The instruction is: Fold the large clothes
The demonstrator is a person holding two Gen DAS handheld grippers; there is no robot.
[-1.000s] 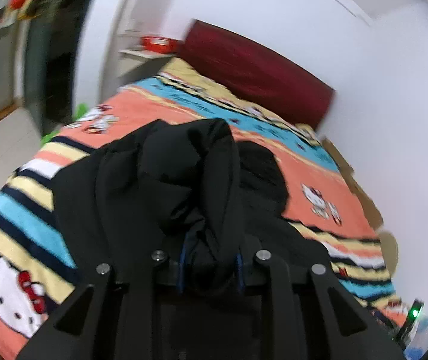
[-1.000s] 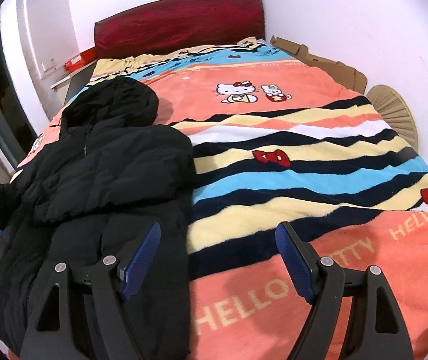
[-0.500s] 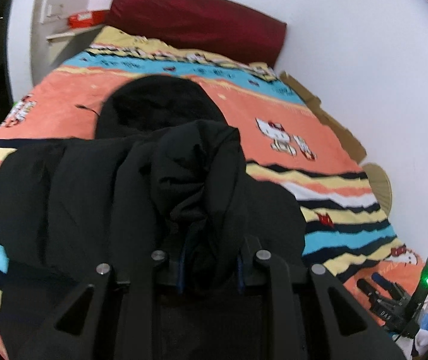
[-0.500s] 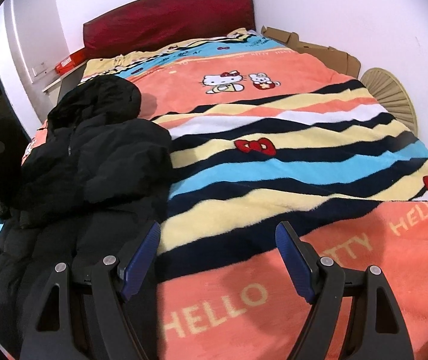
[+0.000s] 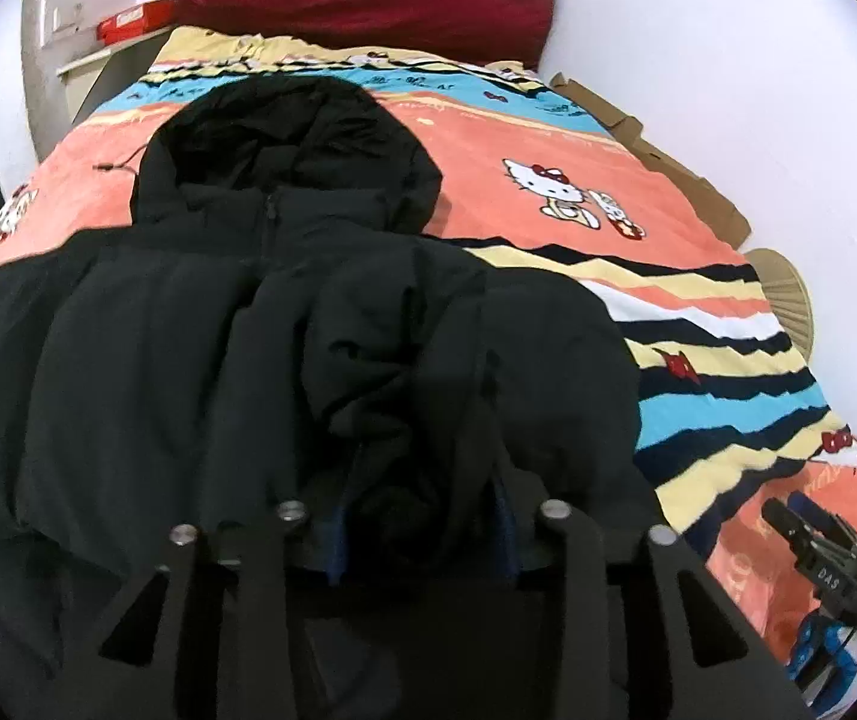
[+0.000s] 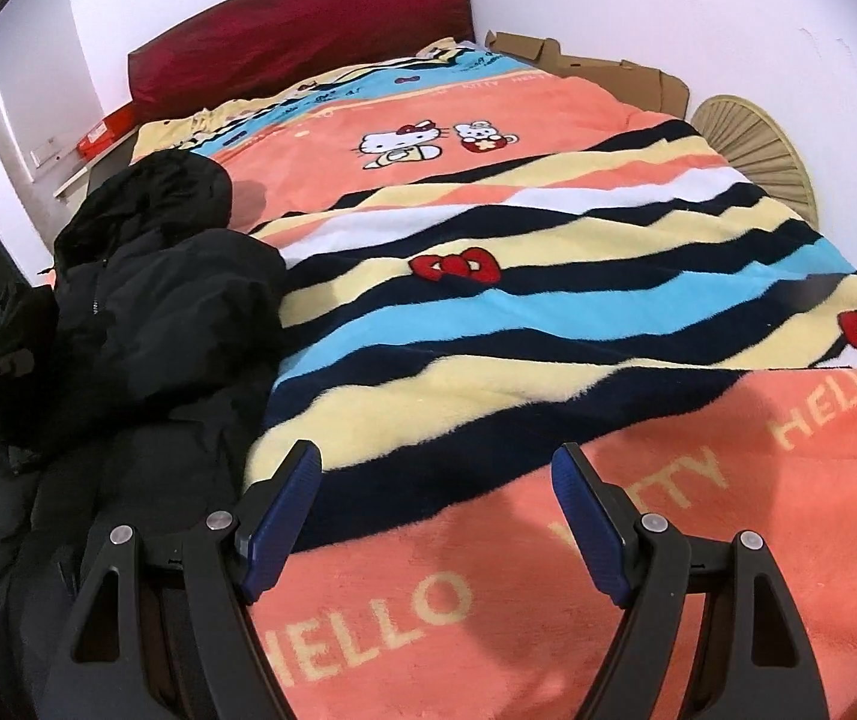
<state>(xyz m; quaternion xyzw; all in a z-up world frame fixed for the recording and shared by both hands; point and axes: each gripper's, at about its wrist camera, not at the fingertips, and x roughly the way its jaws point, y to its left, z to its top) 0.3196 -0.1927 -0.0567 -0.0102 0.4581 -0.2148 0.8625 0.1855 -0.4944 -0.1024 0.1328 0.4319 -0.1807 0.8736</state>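
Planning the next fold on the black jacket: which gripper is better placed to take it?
Left. The left gripper sits over the black jacket, jaws opening around its fabric. The right gripper hangs open over bare blanket.

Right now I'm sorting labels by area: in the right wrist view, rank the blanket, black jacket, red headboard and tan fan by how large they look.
1. blanket, fills most of the view.
2. black jacket, inflated by nearness.
3. red headboard.
4. tan fan, partly hidden behind the blanket, so its real size is unsure.
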